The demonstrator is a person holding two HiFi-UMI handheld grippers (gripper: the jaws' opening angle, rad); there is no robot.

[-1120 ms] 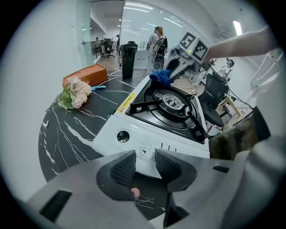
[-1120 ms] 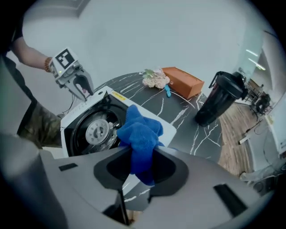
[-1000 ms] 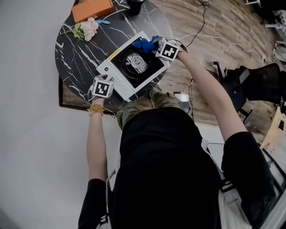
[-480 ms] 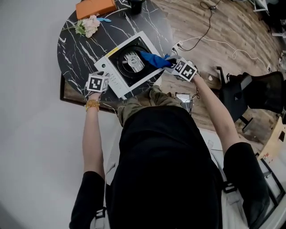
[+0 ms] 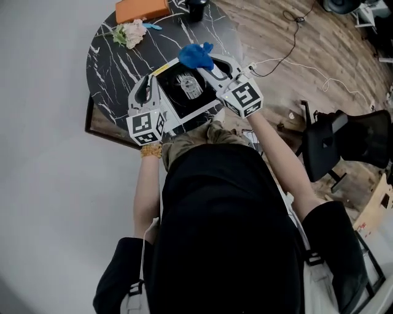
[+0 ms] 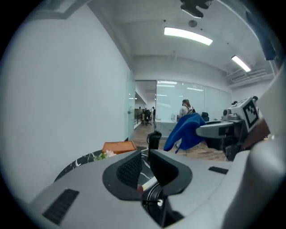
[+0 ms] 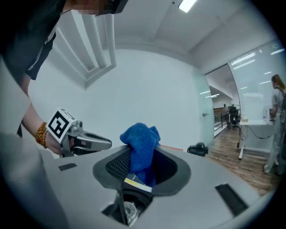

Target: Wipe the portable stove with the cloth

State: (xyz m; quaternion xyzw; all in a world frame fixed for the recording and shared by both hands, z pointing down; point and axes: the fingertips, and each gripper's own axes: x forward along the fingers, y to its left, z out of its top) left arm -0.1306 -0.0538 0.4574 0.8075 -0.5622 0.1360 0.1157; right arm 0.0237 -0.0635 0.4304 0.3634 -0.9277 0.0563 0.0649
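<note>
Cloth (image 5: 195, 55), pinched in right gripper (image 7: 138, 161) above the stove (image 5: 178, 107), wants firmer hold, its jaws just loosening. Left gripper (image 6: 145, 163), just closing, stands narrowly apart, empty.

- The stove (image 5: 187, 91) sits on the table (image 5: 101, 61), with my left gripper (image 5: 148, 84) at its left.
- The cloth (image 5: 195, 55) sits between my right gripper's (image 5: 206, 62) jaws, over the stove's far edge.
- Behind the stove lie the flowers (image 5: 132, 34) and the box (image 5: 141, 9).

We saw the blue cloth (image 7: 140, 145) (image 5: 195, 55) bunched upright between the right gripper's (image 7: 140, 162) jaws, held above the portable stove (image 5: 184, 98). The stove, white with a black top and round burner, sat level on the table (image 5: 116, 67).
</note>
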